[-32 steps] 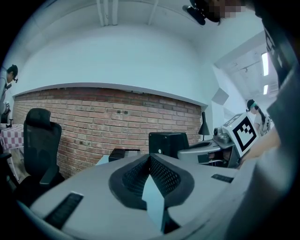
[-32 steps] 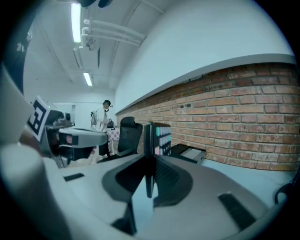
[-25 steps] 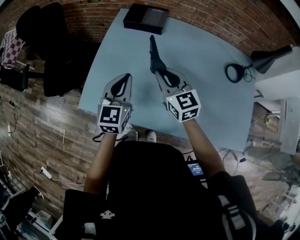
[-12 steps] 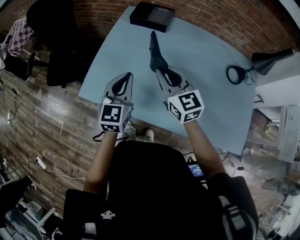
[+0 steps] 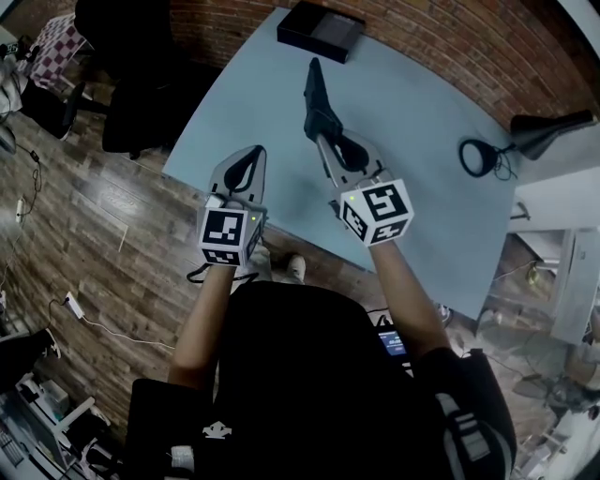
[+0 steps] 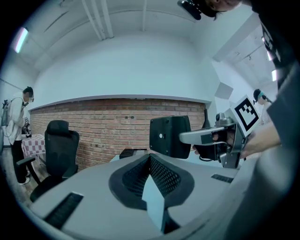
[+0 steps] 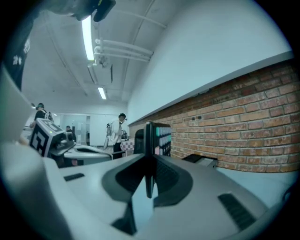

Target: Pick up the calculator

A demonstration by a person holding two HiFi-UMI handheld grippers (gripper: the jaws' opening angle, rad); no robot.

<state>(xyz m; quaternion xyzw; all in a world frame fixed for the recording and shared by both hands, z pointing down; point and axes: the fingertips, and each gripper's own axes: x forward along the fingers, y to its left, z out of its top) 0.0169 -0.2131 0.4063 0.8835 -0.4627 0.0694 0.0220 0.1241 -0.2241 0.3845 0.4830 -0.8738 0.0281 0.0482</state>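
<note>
The calculator (image 5: 313,94) is a dark slab held upright above the pale blue table (image 5: 422,197), with my right gripper (image 5: 322,133) shut on its lower edge. In the right gripper view the calculator (image 7: 158,136) stands edge-on between the pads, its coloured keys facing right. The left gripper view shows the calculator's (image 6: 169,137) plain black back, with the right gripper (image 6: 224,140) behind it. My left gripper (image 5: 250,153) hovers over the table's near left part, its fingertips together and nothing between them.
A black box (image 5: 322,29) lies at the table's far edge by the brick wall. A black desk lamp (image 5: 548,127) with a ring base (image 5: 478,157) stands at the right. Black office chairs (image 5: 141,84) are on the wooden floor at the left. People stand far off.
Both grippers have drifted a little over the table, the right one slightly higher with the calculator still in it. The head view has shifted, so the table sits further right.
</note>
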